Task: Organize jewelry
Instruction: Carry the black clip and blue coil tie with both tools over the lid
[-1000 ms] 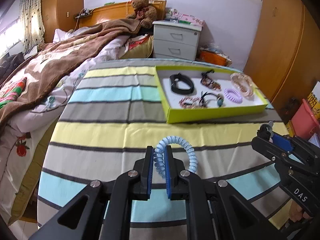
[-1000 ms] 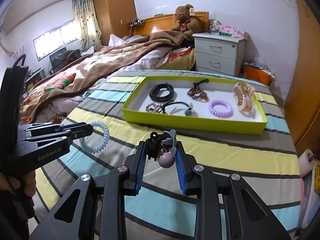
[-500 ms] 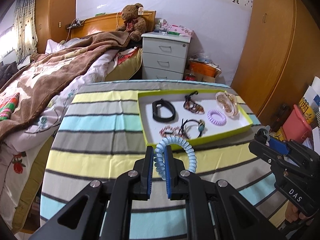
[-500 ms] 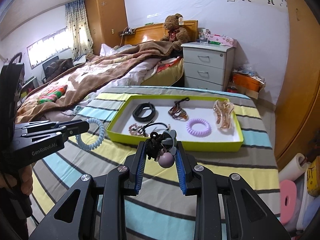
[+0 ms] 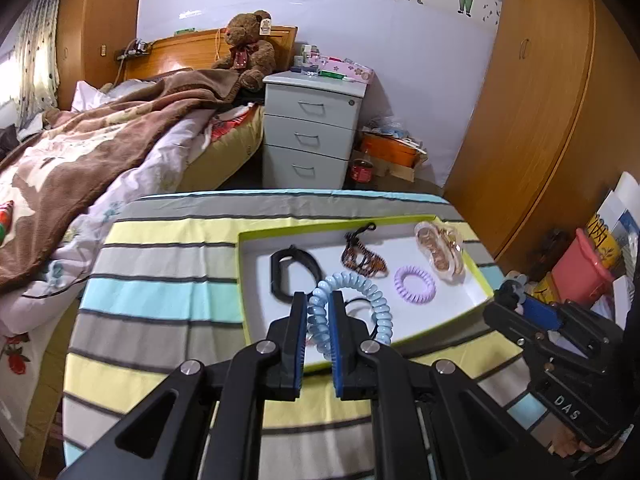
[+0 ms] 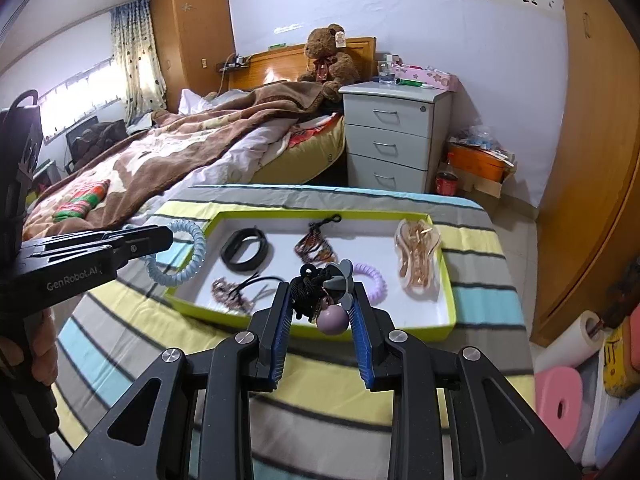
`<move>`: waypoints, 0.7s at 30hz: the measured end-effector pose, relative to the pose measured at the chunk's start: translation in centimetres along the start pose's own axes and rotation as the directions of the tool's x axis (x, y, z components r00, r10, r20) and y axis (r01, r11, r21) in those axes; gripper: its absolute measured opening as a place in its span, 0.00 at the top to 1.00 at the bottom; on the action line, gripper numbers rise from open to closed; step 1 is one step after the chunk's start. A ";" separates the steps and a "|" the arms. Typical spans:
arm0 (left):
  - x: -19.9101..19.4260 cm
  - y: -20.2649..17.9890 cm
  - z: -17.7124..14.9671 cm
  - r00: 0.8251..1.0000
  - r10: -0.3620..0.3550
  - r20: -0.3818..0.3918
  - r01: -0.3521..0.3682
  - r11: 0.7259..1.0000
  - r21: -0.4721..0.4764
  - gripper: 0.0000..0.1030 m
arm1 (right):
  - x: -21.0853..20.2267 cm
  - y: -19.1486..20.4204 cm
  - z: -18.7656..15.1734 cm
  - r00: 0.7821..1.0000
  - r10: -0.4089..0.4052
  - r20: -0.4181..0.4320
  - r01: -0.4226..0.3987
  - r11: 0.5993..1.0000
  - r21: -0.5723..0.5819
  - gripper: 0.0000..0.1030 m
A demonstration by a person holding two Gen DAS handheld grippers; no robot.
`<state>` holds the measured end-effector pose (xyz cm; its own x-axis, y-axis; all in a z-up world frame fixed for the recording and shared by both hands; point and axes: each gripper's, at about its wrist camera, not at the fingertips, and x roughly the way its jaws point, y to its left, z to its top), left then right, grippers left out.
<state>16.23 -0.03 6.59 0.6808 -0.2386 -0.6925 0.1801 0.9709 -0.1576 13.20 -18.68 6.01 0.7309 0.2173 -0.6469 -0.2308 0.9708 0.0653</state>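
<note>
- Left gripper [image 5: 318, 312] pinches a pale-blue spiral hair tie [image 5: 352, 300]; only the right wrist view shows the beaded bracelet [image 6: 226, 290]
- Right gripper [image 6: 320, 308] clamps a black hair tie with charms [image 6: 320, 292] above the lime tray [image 6: 448, 300]

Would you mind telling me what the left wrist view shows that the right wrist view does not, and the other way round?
Only the left wrist view shows the left gripper head-on, its blue pads shut on the blue coil hair tie, plus a red bucket at the right edge.

Only the right wrist view shows the right gripper head-on, shut on a black hair tie with charms, plus the window curtain and a pink foam roll.

Both show the yellow-green tray, the purple coil tie, the teddy bear and the nightstand.
</note>
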 end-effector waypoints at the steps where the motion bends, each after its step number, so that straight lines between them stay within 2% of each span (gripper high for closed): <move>1: 0.4 0.0 0.3 1.000 -0.010 -0.003 0.010 1.000 -0.006 0.89 | 0.3 -0.1 0.2 1.000 -0.002 -0.001 0.002 1.000 0.000 0.71; 12: 5.1 1.3 2.5 0.999 -0.023 -0.035 0.020 0.998 -0.064 0.89 | 6.1 -1.2 3.2 0.998 -0.035 -0.058 0.034 0.999 -0.023 0.71; 21: 8.1 2.2 2.1 0.996 -0.019 -0.086 0.010 0.995 -0.096 0.89 | 10.3 -1.0 3.7 0.991 -0.058 -0.118 0.051 0.997 -0.057 0.71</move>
<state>23.60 0.13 2.09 0.6136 -0.2542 -0.7476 0.1183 0.9657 -0.2313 23.30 -17.07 2.06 0.6621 0.1472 -0.7348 -0.2292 0.9733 -0.0115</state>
